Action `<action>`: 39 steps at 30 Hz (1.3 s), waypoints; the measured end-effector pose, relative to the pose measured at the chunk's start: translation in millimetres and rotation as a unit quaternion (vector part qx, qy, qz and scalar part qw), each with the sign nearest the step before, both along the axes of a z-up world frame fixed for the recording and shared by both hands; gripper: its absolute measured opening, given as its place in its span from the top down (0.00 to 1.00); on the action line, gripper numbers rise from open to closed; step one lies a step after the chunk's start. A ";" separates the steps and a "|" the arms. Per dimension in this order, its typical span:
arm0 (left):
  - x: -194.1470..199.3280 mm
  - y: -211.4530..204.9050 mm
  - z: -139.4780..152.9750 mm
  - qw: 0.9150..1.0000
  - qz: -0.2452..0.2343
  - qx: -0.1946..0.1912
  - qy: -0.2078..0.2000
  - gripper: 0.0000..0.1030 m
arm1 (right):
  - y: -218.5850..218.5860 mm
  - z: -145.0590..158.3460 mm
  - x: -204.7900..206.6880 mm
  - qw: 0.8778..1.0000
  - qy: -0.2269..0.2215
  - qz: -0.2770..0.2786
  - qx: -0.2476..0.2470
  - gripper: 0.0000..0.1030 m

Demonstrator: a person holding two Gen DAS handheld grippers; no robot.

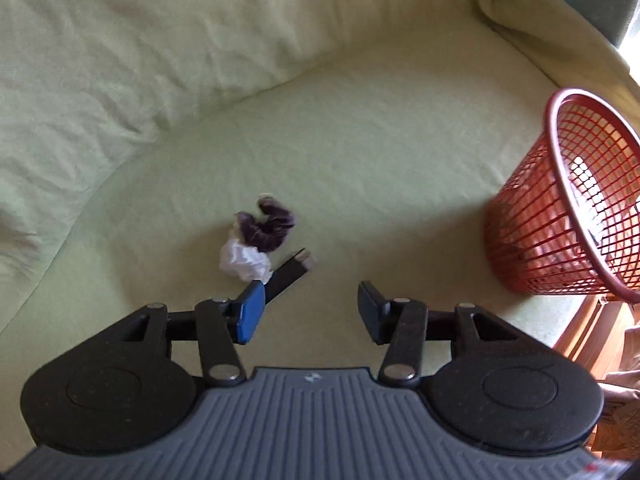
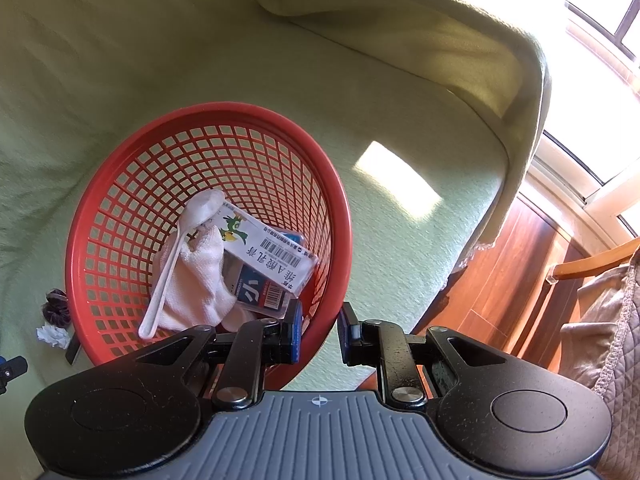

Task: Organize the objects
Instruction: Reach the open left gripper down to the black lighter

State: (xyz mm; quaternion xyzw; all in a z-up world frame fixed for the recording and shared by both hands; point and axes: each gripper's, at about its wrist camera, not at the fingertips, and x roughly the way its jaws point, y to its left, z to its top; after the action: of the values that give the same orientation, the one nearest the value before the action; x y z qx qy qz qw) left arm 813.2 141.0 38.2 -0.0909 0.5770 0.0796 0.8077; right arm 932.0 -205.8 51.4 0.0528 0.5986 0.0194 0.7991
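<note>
Left gripper [image 1: 310, 312]: jaws apart, nothing between them, above the pale green fabric sofa seat [image 1: 400, 152]. At its 11 o'clock lie a purple velvet scrunchie [image 1: 272, 226], a crumpled white paper ball [image 1: 245, 262] touching it, and a flat black strip [image 1: 289, 274] just beside. Red plastic mesh basket [image 2: 120, 184] stands at 2 o'clock. Right gripper [image 2: 319, 330]: jaws narrow, clamped on the basket's near rim. Inside: white plastic spoon [image 2: 176, 248], white cloth [image 2: 196, 284], printed white carton [image 2: 268, 248].
</note>
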 end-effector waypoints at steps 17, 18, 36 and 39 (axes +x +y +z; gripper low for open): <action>-20.1 30.7 -31.2 0.999 0.021 0.020 0.041 0.54 | 4.9 -0.3 1.0 1.000 0.004 0.000 -0.017 0.85; -20.0 30.6 -32.4 0.999 0.020 0.020 0.041 0.54 | 4.8 -0.4 1.0 1.000 0.004 -0.001 -0.017 0.85; 5.4 3.4 -77.3 0.995 -0.093 -0.012 0.013 0.62 | 3.7 -0.3 0.2 1.000 0.004 -0.005 -0.018 0.85; 16.9 -4.8 -87.8 0.992 -0.129 0.006 0.005 0.64 | 4.2 -0.4 0.0 1.000 0.003 -0.005 -0.018 0.85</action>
State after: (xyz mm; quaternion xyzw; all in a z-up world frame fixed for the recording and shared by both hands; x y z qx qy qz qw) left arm 830.1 136.2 -49.6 -0.0109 0.5878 -0.0213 0.8086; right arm 931.9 -201.6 51.0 0.0416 0.6013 0.0047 0.7980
